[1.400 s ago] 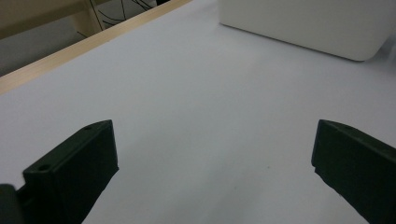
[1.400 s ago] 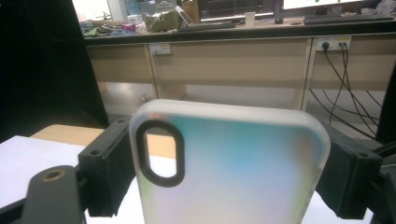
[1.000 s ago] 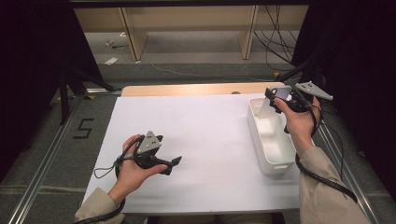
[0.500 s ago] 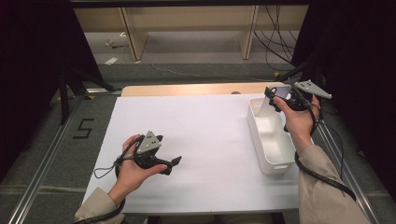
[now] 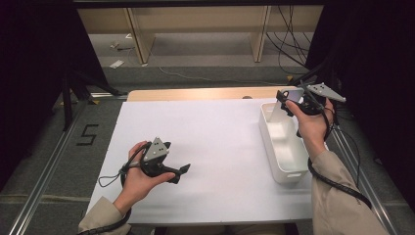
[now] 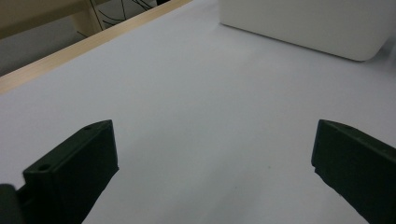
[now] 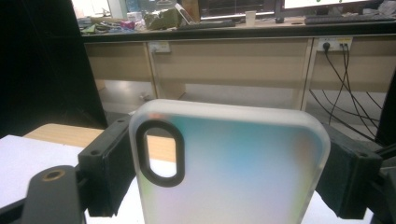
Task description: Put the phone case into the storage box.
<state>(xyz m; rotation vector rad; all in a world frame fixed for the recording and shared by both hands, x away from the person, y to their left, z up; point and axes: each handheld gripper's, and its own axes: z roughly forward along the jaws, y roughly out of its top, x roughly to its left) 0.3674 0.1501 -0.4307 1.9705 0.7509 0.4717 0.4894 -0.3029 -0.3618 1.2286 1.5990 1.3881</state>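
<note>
Here the right hand point(image 5: 309, 128) raises tongs point(image 5: 285, 99) gripping a phone case point(image 7: 229, 168).

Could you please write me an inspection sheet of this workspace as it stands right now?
Surface: white table top, bare in the middle, wooden strip along its far edge.
Job's things: translucent phone case with an oval camera cut-out, held upright over the far end of the white bin; the bin looks empty.
Clutter: nothing seen on the table.
Grippers: right hand-held gripper shut on the phone case, jaws on its two sides; left hand-held gripper open, low over the table, nothing between its jaws.
Cables: one trails from each hand-held gripper; more hang under the desk behind.
Surroundings: dark curtains at both sides, a floor mark 5.
</note>
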